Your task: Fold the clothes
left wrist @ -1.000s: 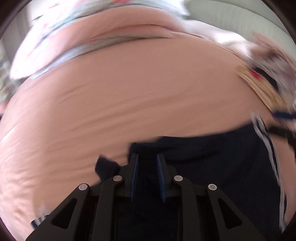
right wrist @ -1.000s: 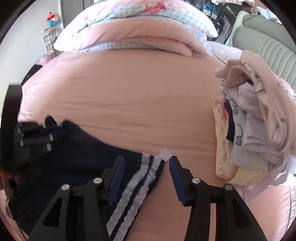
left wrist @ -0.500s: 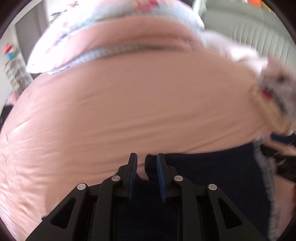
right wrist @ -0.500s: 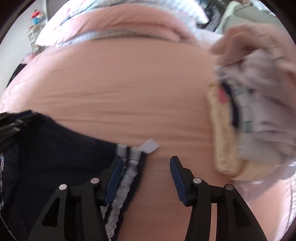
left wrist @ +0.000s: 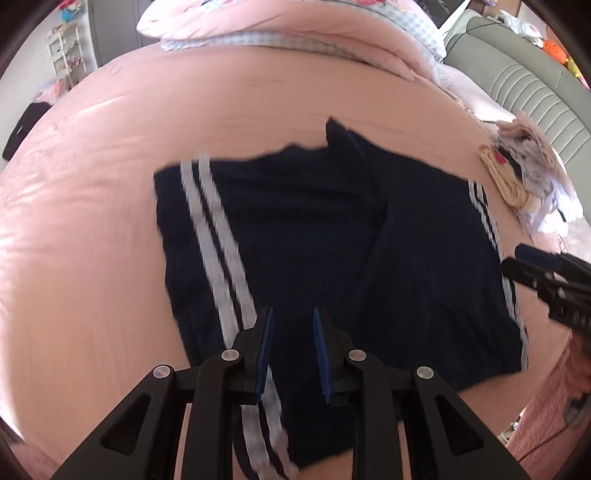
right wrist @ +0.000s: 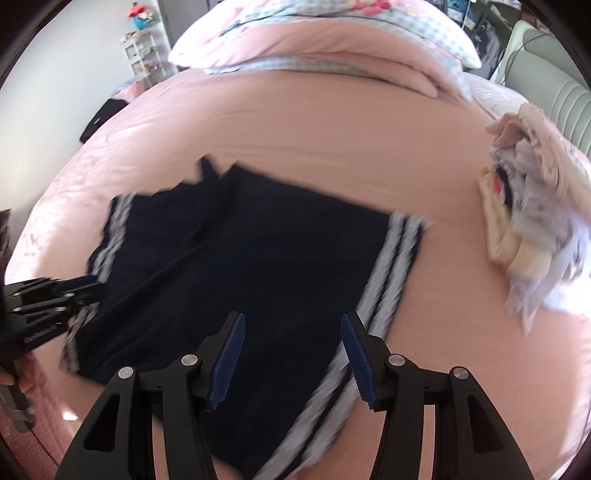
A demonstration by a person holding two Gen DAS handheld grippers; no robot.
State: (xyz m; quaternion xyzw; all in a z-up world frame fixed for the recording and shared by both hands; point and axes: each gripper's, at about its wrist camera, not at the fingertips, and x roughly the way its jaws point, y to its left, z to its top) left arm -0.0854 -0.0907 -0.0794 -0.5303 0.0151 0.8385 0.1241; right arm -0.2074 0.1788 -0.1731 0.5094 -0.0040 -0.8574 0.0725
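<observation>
A big bed (left wrist: 110,192) with a pink sheet and some clothes on it

A pair of dark blue shorts (left wrist: 314,240) with white stripes down both sides lay spread out flat in the middle of the pink sheet. Off to the right side, well apart from the shorts, sat a small pile of folded clothes (right wrist: 524,221) in pale pink, white and yellow. At the far end of the bed lay a folded pink blanket (left wrist: 295,33) with a blue and white checked edge, and a pillow (right wrist: 406,22) with checks and pictures rested on top of it
</observation>
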